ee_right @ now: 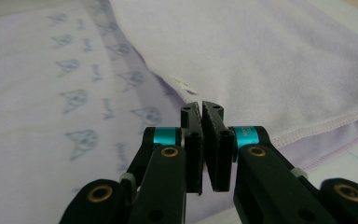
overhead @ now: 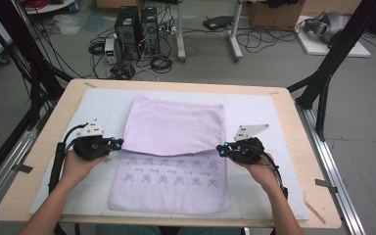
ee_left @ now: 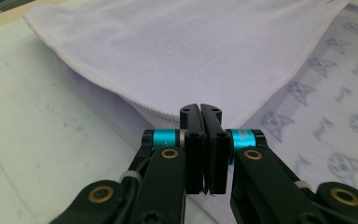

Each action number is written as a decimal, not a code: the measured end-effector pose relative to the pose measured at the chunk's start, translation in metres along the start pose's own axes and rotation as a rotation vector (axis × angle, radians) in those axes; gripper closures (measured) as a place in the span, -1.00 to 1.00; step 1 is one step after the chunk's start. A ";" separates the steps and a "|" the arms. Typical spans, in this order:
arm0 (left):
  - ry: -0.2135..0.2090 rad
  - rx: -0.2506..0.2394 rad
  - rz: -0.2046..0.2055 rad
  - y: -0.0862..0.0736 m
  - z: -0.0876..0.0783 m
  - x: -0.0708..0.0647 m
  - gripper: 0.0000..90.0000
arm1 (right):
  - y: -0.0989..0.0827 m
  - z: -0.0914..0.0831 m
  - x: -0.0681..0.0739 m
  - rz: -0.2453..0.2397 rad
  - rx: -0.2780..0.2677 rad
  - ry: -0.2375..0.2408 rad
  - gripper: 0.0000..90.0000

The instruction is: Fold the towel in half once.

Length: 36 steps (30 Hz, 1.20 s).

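A lilac towel lies on the white mat, its far half folded toward me over the printed near half. My left gripper sits at the flap's left corner. In the left gripper view it is shut, pads together, and the flap's corner runs in behind the tips. My right gripper sits at the flap's right corner. In the right gripper view it is also shut, with the flap's corner and its small white tag lying free just beyond the tips.
The white mat covers most of the wooden table. Black frame posts stand at both far corners. Computers and cables lie on the floor beyond the table.
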State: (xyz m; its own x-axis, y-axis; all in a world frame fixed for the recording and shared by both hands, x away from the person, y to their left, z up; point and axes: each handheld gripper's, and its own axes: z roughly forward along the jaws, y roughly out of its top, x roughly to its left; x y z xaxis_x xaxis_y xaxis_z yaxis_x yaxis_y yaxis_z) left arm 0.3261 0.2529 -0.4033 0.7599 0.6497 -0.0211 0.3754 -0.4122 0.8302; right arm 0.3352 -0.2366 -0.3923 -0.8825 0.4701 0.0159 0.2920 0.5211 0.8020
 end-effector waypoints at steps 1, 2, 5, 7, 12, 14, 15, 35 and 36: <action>-0.003 -0.006 -0.002 -0.004 -0.005 -0.004 0.95 | -0.002 -0.004 0.006 -0.009 -0.002 0.002 0.93; -0.001 -0.006 -0.002 -0.009 -0.009 -0.007 0.95 | -0.005 -0.007 0.011 -0.007 -0.001 0.009 0.93; -0.026 -0.020 -0.016 -0.021 -0.021 -0.018 0.95 | -0.017 -0.014 0.027 -0.022 0.018 0.028 0.93; -0.048 -0.014 -0.012 -0.030 -0.027 -0.028 0.95 | -0.027 -0.017 0.035 -0.009 0.013 0.054 0.93; -0.065 -0.006 -0.013 -0.039 -0.031 -0.036 0.56 | -0.043 -0.016 0.045 0.014 0.016 0.123 0.63; -0.075 -0.025 -0.032 -0.036 -0.028 -0.033 0.43 | -0.042 -0.016 0.042 0.022 -0.010 0.116 0.54; -0.078 -0.025 -0.030 -0.034 -0.026 -0.032 0.39 | -0.040 -0.015 0.041 0.031 -0.020 0.109 0.51; -0.109 0.094 0.058 -0.042 0.015 -0.035 0.88 | -0.047 0.024 0.029 0.019 0.118 0.072 0.67; -0.107 0.094 0.065 -0.042 0.015 -0.035 0.92 | -0.047 0.024 0.029 0.016 0.121 0.072 0.77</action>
State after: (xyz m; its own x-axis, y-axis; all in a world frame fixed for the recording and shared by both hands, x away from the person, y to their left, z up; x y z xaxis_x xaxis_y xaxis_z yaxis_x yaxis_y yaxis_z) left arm 0.2915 0.2376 -0.4458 0.8344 0.5502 -0.0327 0.3682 -0.5124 0.7758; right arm 0.3047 -0.2305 -0.4436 -0.9003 0.4291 0.0737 0.3445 0.5986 0.7232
